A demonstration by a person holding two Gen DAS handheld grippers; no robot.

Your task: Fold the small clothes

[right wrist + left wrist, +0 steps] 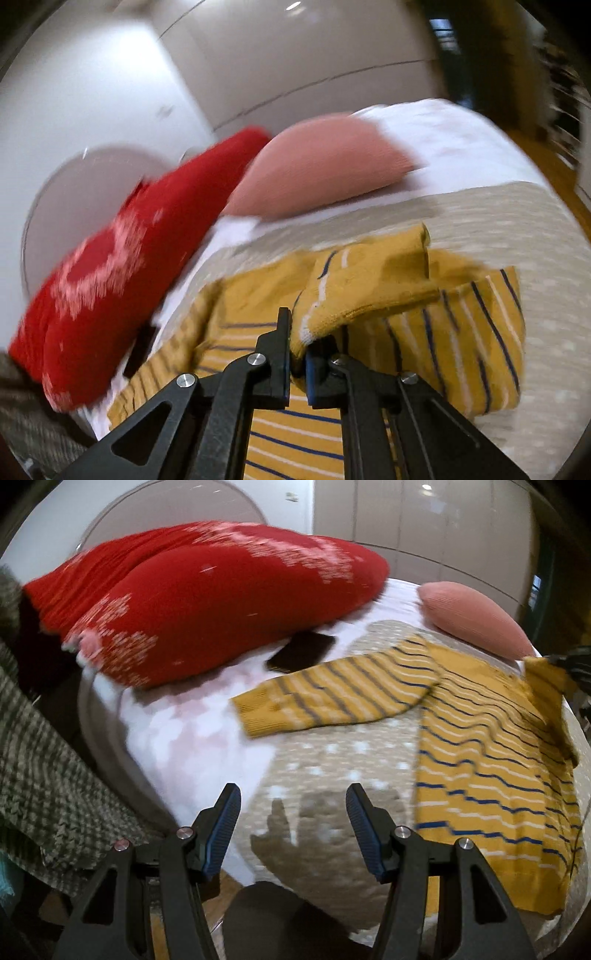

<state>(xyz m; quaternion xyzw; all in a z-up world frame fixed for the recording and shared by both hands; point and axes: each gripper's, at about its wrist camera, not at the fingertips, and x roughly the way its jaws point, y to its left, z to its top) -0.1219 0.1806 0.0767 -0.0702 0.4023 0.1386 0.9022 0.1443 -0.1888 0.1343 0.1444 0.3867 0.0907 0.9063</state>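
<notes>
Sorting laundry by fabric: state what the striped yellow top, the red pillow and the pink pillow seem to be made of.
Striped yellow top: looks like a soft cotton-type knit, matte, with ribbed cuffs and limp folds.
Red pillow: seems knitted, matte, with a pixel-like white pattern.
Pink pillow: apparently fine ribbed knit, matte; blur leaves the fibre uncertain.

This is a bedroom in a home. A bed point(192, 746) fills most of both views, made up with a white sheet and a beige bedspread point(332, 775) dotted with white. At its head lie a red cushion point(207, 602) with a pale knitted pattern and a smaller pink cushion point(476, 620). A small dark flat object point(301, 651), too blurred to identify, rests on the sheet just below the red cushion. Behind the bed stands a rounded white headboard point(177, 506), with pale panelled wardrobe doors point(424, 528) beside it under recessed ceiling lights. A green-and-white checked blanket point(40, 775) hangs at the left edge, and wooden flooring point(546, 166) shows past the far side.
</notes>
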